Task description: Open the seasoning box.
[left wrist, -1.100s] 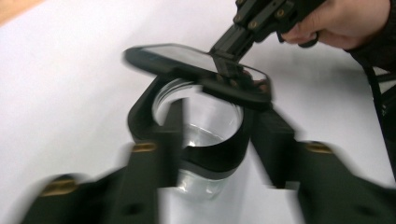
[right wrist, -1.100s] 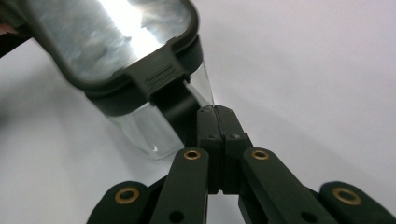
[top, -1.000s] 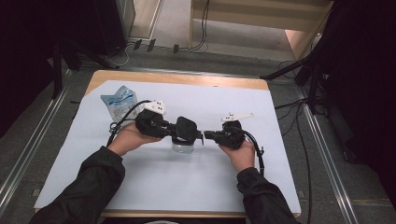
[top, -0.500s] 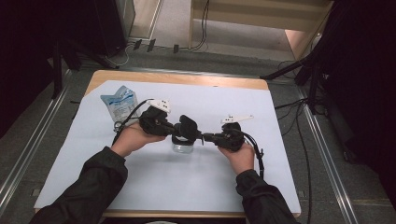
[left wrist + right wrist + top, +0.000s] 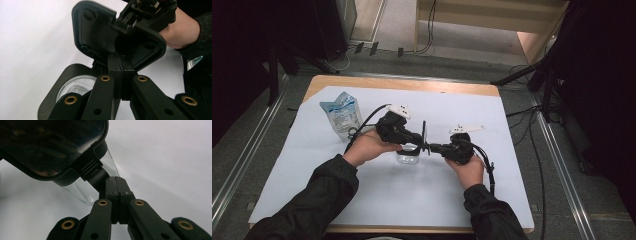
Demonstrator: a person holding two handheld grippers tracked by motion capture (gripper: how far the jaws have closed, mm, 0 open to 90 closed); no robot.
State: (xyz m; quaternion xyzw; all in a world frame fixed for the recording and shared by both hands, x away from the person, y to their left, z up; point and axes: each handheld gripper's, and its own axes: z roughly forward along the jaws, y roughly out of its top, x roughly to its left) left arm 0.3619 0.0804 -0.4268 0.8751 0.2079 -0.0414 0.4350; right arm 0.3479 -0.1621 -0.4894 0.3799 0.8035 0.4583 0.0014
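With both tongs, left (image 5: 418, 141) and right (image 5: 432, 148), clamped shut on the lid (image 5: 424, 138) tilted up over the jar (image 5: 408, 157) at frame centre, it may twist free and drop.

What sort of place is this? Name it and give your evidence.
Probably a lab or recording workspace, not a kitchen: a wooden table under a white sheet, loose cables trailing across the grey floor, and dark equipment stands beside it.
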